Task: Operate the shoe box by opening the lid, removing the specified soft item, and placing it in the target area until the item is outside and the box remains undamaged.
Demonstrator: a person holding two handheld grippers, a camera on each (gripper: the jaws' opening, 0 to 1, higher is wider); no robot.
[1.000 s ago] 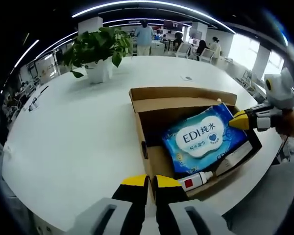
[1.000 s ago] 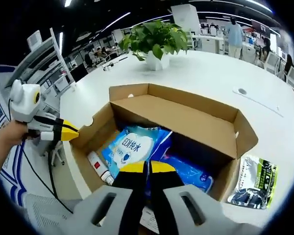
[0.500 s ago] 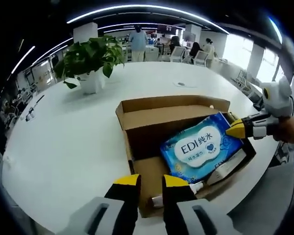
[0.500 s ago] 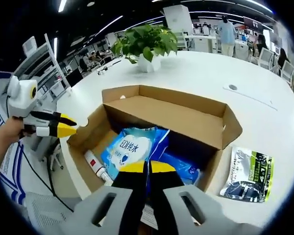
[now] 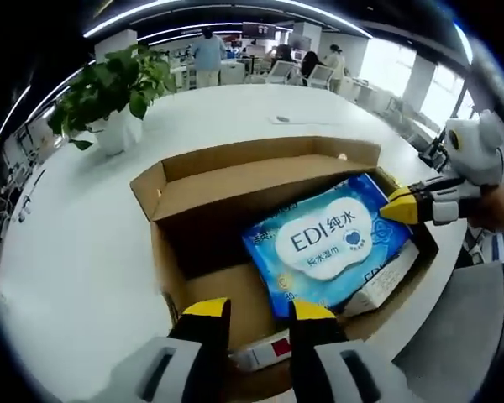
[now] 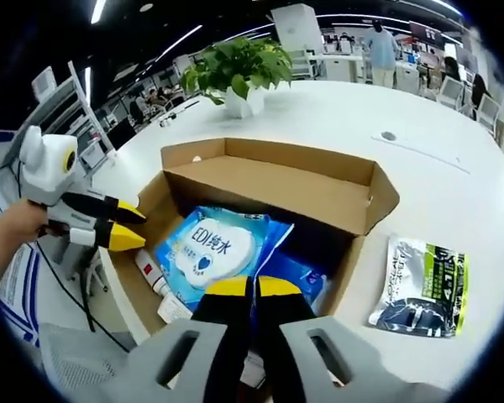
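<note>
Left gripper view: the shoe box (image 5: 235, 201) is seen standing open on the white desk (image 5: 76, 243), its lid folded back, so the contents are reachable from above. The blue wet-wipes pack (image 5: 323, 243), judged to be the soft item, lies inside on top of other things. The left gripper (image 5: 259, 315) is held at the near wall with its jaws spread, apparently to steady or enter the box. The right gripper (image 6: 252, 288), jaws pressed together, is poised at the box's opposite edge. A dark packet (image 6: 420, 285) lies on the desk just beside the box.
</note>
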